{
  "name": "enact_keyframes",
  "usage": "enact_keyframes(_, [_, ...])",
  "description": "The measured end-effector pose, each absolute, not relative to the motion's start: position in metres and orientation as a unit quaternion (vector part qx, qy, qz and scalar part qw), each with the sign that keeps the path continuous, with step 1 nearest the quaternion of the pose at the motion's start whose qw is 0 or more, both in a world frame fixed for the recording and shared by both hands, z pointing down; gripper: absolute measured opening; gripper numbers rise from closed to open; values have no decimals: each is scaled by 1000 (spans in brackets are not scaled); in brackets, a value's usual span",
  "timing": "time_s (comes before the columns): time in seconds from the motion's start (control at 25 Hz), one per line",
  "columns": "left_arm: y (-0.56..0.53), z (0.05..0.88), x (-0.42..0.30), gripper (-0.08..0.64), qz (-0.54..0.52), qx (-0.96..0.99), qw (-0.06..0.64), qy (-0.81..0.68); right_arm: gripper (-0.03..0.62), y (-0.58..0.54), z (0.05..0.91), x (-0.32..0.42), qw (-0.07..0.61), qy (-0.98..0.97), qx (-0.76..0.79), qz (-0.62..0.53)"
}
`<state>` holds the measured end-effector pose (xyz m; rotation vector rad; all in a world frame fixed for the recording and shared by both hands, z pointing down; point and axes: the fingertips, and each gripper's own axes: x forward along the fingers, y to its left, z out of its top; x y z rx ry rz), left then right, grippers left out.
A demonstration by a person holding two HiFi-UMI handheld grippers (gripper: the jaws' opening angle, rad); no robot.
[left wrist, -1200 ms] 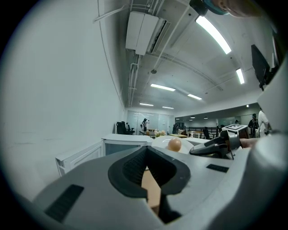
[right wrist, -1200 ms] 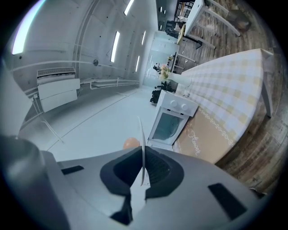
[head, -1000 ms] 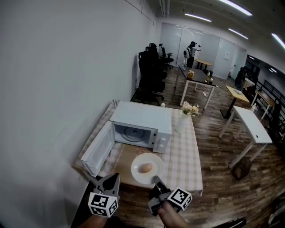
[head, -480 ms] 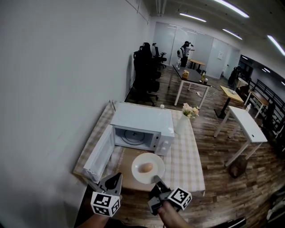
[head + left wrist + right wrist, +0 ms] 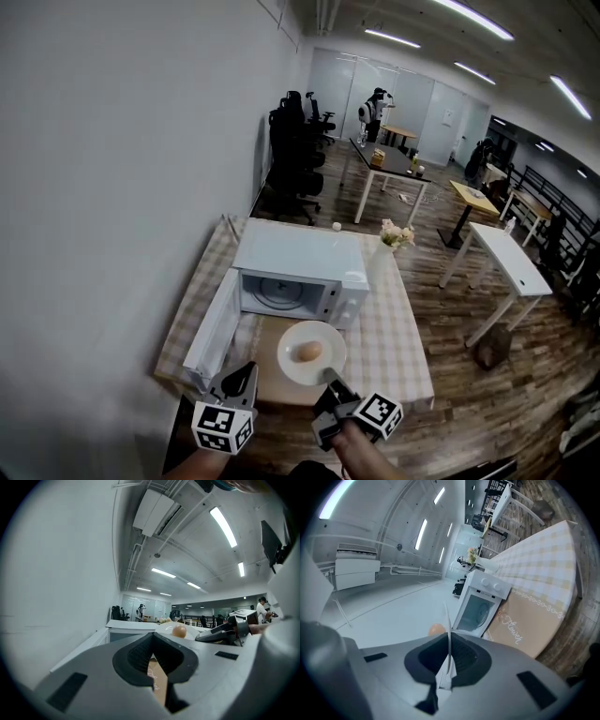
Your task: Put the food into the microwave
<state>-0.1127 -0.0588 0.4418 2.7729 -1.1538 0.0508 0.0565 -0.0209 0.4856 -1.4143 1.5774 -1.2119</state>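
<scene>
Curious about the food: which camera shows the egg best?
The head view: the whole egg lies open on the plate. The left gripper view shows it small and side-on; the right gripper view, only part, behind the plate's rim.

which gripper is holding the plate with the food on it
The right gripper: its jaws are closed on the near rim of the white plate carrying the food. The left gripper holds nothing and sits beside the plate.

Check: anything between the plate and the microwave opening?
Head view: only bare brown mat between plate and microwave; its door stands open, off to the side.
</scene>
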Motion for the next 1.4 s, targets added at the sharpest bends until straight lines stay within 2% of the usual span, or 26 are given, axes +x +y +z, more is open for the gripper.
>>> enact_keyframes(1.4, [-185,502,-62,6,89,914,97,-385,17,-165,560,90,305,586,-542,-519])
